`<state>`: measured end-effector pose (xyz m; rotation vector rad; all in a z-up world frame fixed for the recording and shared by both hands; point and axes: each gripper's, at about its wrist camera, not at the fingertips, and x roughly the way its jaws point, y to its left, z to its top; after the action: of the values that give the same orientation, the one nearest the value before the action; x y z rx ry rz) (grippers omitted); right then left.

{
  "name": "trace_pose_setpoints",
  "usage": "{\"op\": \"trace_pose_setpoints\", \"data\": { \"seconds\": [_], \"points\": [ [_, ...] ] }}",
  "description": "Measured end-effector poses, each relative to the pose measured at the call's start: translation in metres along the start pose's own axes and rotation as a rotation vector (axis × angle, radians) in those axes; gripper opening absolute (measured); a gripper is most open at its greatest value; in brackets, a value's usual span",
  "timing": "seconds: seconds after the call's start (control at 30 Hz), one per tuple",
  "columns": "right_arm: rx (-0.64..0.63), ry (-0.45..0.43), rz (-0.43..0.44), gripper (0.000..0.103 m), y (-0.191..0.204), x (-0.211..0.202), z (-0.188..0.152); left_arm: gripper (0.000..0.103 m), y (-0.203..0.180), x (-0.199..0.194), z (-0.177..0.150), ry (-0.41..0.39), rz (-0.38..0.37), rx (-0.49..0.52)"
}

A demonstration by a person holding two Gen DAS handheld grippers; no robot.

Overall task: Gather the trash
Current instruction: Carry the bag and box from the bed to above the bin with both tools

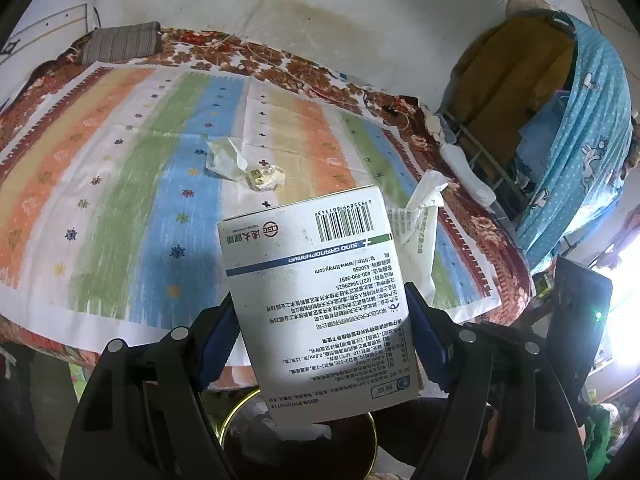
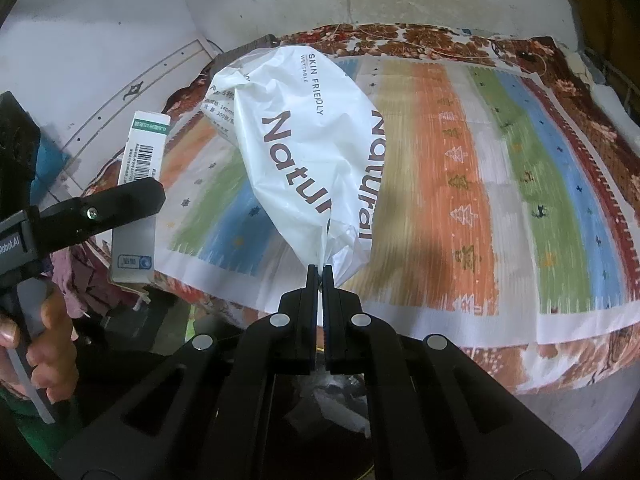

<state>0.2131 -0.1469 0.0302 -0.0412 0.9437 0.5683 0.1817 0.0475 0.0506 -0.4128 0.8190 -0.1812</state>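
Observation:
My left gripper [image 1: 320,320] is shut on a white medicine box [image 1: 316,276] with a barcode, held above the near edge of the bed. The box also shows in the right wrist view [image 2: 138,200], with the left gripper [image 2: 100,210] around it. My right gripper [image 2: 319,276] is shut on a white plastic wrapper [image 2: 304,152] printed "Natural", held over the bed. On the striped cloth [image 1: 120,184] lie a crumpled white paper [image 1: 224,158], a small clear wrapper [image 1: 266,176], and a white paper bag [image 1: 420,232] behind the box.
A round bin with a yellow rim [image 1: 304,440] stands below the left gripper, by the bed's edge. A blue draped crib [image 1: 560,128] stands at the right. A striped pillow [image 1: 120,42] lies at the far end. A white wall [image 1: 360,20] is behind the bed.

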Motion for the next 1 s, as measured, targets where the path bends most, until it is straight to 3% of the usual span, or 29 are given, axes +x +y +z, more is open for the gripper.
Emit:
{"op": "trace_pose_setpoints", "data": {
  "seconds": [0.43, 1.0],
  "points": [
    [0.014, -0.01, 0.017, 0.001, 0.008, -0.016, -0.029, 0.076, 0.0, -0.02, -0.025, -0.022, -0.034, 0.004],
    [0.027, 0.08, 0.026, 0.001, 0.013, -0.006, -0.075, 0.076, -0.008, -0.03, -0.063, -0.019, -0.036, 0.016]
  ]
}}
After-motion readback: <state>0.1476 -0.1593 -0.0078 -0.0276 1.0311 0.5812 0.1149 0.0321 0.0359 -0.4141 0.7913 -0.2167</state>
